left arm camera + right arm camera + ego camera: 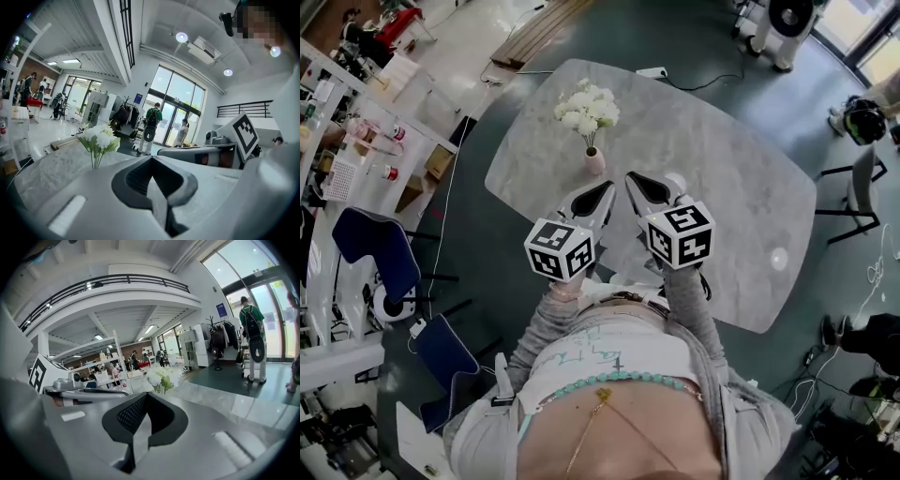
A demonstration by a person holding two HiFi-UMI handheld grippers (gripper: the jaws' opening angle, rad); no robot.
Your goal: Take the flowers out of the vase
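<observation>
White flowers (587, 108) stand upright in a small pink vase (594, 161) on the far-left part of the grey marble table (741, 178). My left gripper (604, 189) and right gripper (634, 178) are side by side just short of the vase and point toward it, touching nothing. Both are shut and hold nothing. In the left gripper view the shut gripper (151, 159) has the flowers (99, 138) ahead to its left. In the right gripper view the gripper (145, 394) has the flowers (159, 376) just beyond it. The gripper bodies hide the vase in both views.
A small white round object (676, 180) lies by the right gripper, and a white disc (780, 258) lies near the table's right edge. A power strip (652, 72) sits at the far edge. Blue chairs (380, 248) stand left and a chair (862, 187) right. People (151, 126) stand by the glass doors.
</observation>
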